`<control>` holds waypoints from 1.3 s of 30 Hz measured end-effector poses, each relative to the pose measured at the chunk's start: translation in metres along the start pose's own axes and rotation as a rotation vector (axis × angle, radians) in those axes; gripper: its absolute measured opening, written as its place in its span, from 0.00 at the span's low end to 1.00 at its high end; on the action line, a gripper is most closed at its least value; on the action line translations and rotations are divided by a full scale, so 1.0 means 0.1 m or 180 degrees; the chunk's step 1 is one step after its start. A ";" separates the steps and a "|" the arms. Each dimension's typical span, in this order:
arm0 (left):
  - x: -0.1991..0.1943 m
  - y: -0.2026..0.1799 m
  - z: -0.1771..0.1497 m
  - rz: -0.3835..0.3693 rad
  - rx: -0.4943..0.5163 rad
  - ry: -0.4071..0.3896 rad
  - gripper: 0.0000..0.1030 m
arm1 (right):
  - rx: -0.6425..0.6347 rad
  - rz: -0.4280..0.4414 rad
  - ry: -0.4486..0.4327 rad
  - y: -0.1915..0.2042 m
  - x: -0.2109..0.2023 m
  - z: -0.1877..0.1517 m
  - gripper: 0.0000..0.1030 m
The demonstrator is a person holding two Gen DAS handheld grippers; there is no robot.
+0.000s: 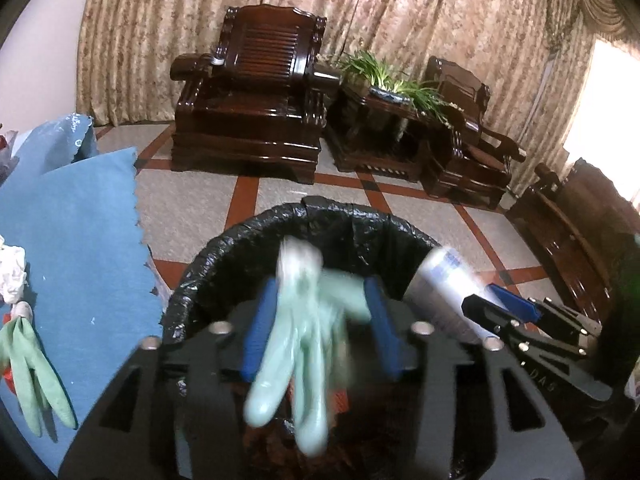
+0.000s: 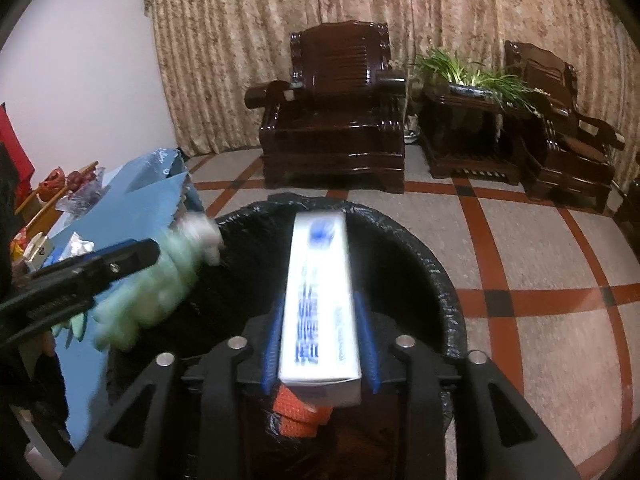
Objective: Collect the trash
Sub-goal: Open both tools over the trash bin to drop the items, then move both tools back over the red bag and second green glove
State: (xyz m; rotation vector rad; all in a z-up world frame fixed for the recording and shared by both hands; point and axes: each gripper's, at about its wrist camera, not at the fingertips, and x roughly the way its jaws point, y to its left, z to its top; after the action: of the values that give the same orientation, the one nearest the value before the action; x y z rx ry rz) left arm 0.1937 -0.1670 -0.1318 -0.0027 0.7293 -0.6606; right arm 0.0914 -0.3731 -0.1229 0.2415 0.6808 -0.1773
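A black-lined trash bin (image 1: pixel 240 240) (image 2: pixel 432 264) stands right under both grippers. My left gripper (image 1: pixel 320 308) is open over it. A pale green rubber glove (image 1: pixel 304 344) hangs blurred between the blue pads (image 1: pixel 260 320), loose of them. My right gripper (image 2: pixel 320 320) is open too. A white box with blue print (image 2: pixel 320 296) lies lengthwise between its pads (image 2: pixel 370 344), blurred, with a thin gap on the right side. Each view shows the other gripper at its edge: the right one (image 1: pixel 508 312) and the left one (image 2: pixel 120 256). An orange item (image 2: pixel 300 412) lies inside the bin.
A table with a blue cloth (image 1: pixel 80 240) borders the bin on the left, carrying a second green glove (image 1: pixel 32 372) and crumpled white paper (image 1: pixel 12 276). Dark wooden armchairs (image 1: pixel 252 104), a side table with a plant (image 1: pixel 384 80) and a tiled floor lie beyond.
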 end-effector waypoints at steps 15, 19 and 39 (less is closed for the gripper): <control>-0.76 0.67 -0.03 0.0667 -0.0232 -0.0286 0.91 | -0.0161 0.0161 -0.0154 0.41 -0.14 0.10 0.94; -1.02 0.91 -0.08 0.0857 -0.0317 -0.0345 0.91 | -0.0262 0.0268 -0.0166 0.63 -0.14 0.13 0.94; -2.02 2.02 -0.34 0.1744 -0.0709 -0.0582 0.91 | -0.0777 0.0927 -0.0141 1.98 0.08 0.17 0.94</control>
State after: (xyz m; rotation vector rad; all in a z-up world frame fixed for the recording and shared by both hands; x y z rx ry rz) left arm 0.1740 0.1150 -0.0784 -0.0649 0.5872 -0.0528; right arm 0.1550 -0.1884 -0.0830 0.0997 0.6095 0.1780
